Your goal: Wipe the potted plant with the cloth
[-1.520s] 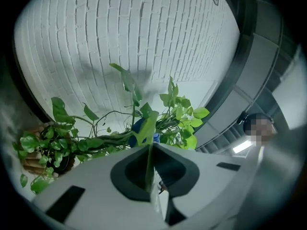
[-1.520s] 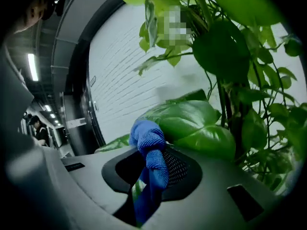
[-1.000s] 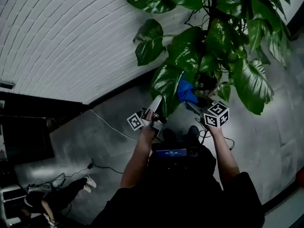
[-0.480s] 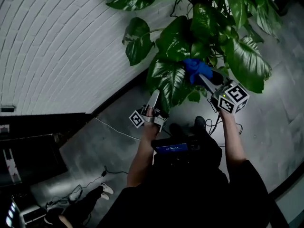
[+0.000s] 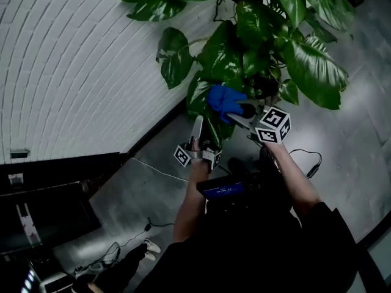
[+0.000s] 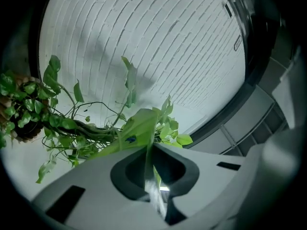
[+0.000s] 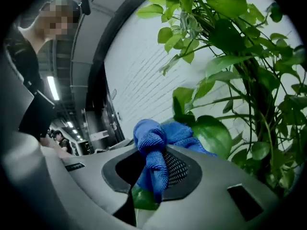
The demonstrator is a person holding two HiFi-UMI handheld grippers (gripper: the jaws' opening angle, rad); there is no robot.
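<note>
The potted plant spreads large glossy green leaves across the top of the head view. My left gripper is shut on the edge of one low leaf and points upward. In the left gripper view that leaf runs between the closed jaws of the left gripper. My right gripper is shut on the bunched blue cloth, which lies against the same leaf's upper part. In the right gripper view the cloth bulges out of the right gripper beside a round leaf.
A white brick wall stands behind the plant. The floor is grey, with cables across it. A dark cabinet stands at the left. Another person's shoes show at the bottom left.
My right gripper has carried the blue cloth up from low among the leaves and then leftward onto the held leaf. The left gripper has kept its grip on the leaf.
</note>
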